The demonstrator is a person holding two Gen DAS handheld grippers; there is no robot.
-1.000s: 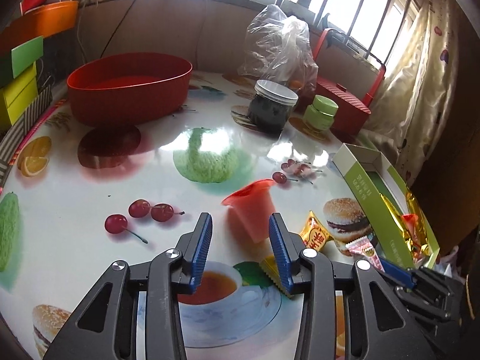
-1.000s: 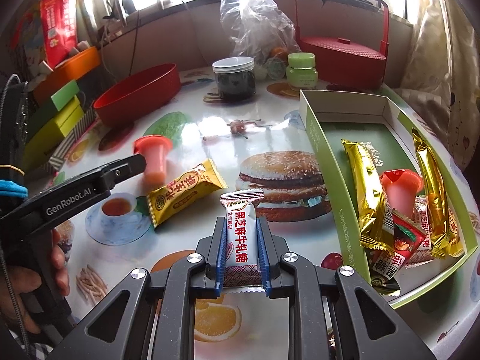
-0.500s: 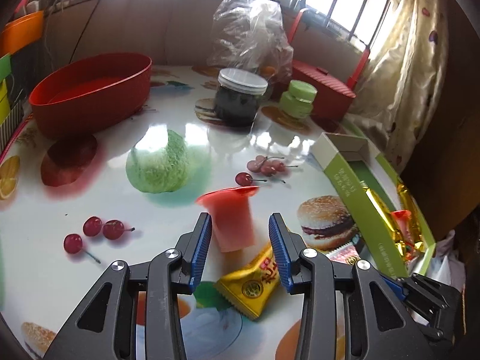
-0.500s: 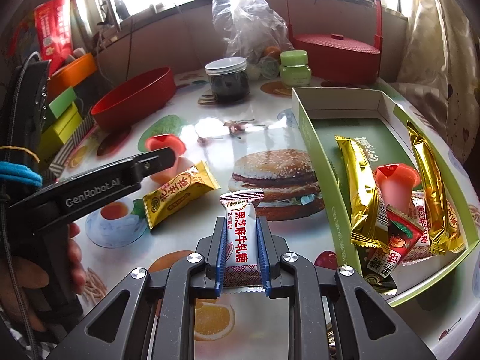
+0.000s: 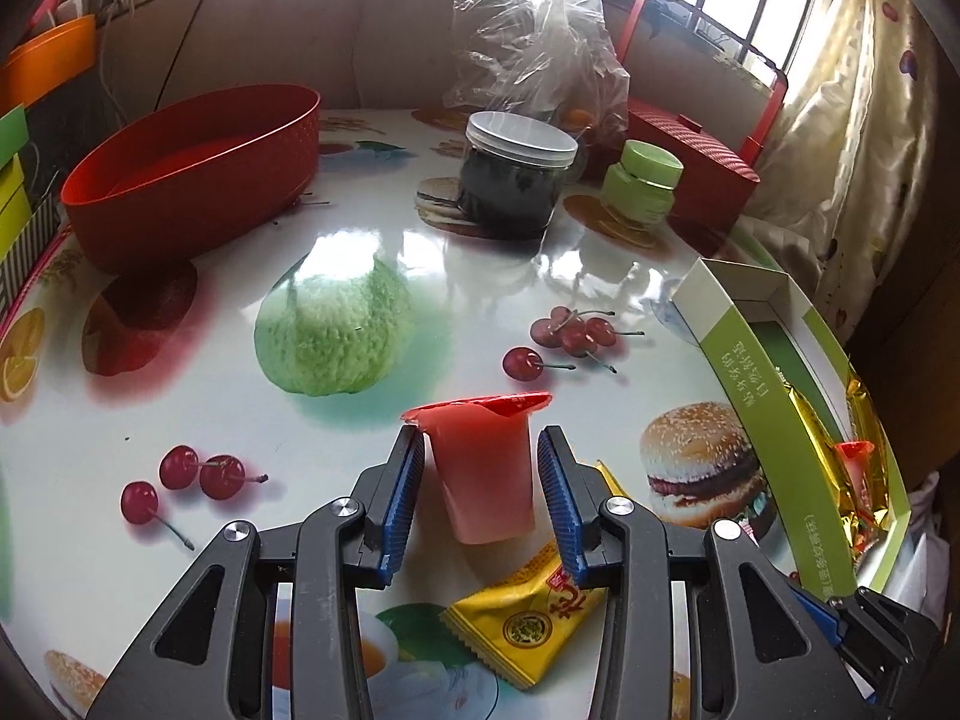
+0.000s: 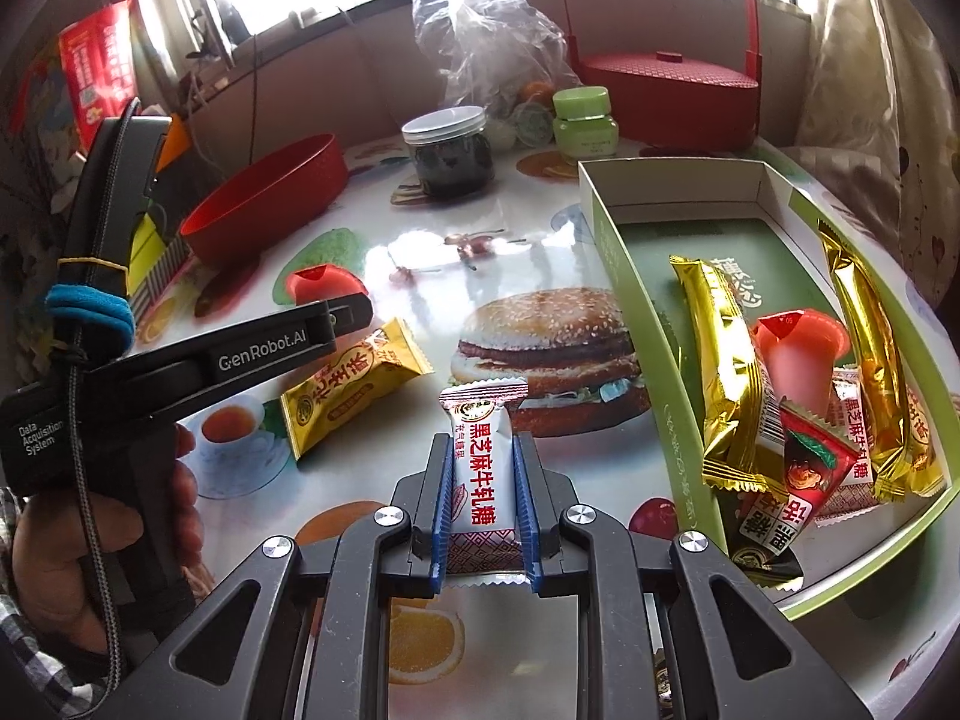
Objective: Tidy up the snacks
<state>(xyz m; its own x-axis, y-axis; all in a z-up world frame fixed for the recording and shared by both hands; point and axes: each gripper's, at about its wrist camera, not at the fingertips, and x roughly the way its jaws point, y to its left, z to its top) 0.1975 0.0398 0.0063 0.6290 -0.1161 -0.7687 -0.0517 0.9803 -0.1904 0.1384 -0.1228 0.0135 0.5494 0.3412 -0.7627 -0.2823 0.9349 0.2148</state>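
Note:
A pink jelly cup (image 5: 483,471) with a red lid stands on the printed table between the open fingers of my left gripper (image 5: 480,495); the pads sit beside it with small gaps. A yellow snack packet (image 5: 528,615) lies just under that gripper and also shows in the right wrist view (image 6: 354,387). My right gripper (image 6: 483,495) is shut on a white nougat candy packet (image 6: 483,468), held above the table left of the green box (image 6: 630,324). The box holds gold packets (image 6: 720,366), a jelly cup (image 6: 798,354) and other wrapped snacks.
A red oval bowl (image 5: 192,168) stands at the back left. A dark jar with a white lid (image 5: 513,174), a small green jar (image 5: 639,183), a clear plastic bag (image 5: 534,42) and a red basket (image 6: 666,84) stand at the back. Coloured boxes line the left edge.
My left gripper has moved forward until the jelly cup stands between its open fingers. My right gripper still holds the candy packet and has barely moved.

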